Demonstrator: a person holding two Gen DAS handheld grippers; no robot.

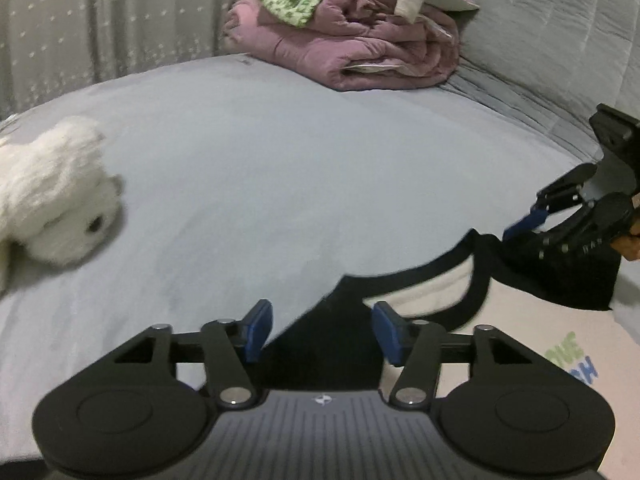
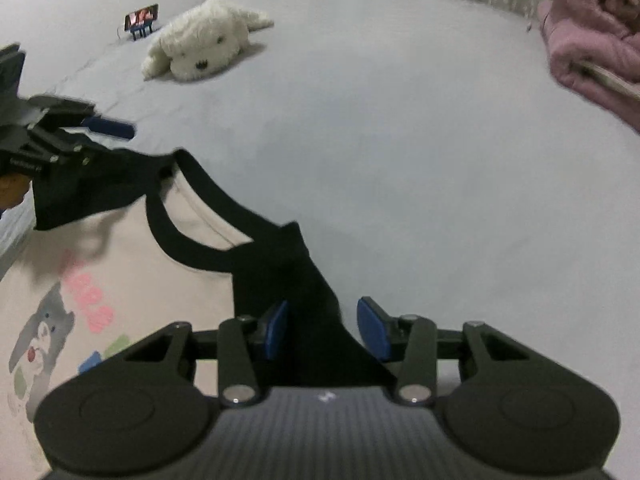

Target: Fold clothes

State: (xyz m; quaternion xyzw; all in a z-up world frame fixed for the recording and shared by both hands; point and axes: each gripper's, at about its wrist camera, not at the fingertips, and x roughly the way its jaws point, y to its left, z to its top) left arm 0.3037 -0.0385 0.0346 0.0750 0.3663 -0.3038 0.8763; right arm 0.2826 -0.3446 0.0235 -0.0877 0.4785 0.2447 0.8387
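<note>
Now both tongs stand parted, pinching nothing: left gripper (image 1: 322,330) wide, right gripper (image 2: 322,330) narrower, each with a black sleeve (image 1: 320,360) at six o'clock. Close squarely on each sleeve edge before folding the shirt (image 2: 120,248).

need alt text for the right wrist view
A black gripper with blue pads, jaws apart, straddles the black sleeve of a cream cartoon-print t-shirt on a grey bed. A white plush dog lies beyond; the other gripper is at left.
</note>
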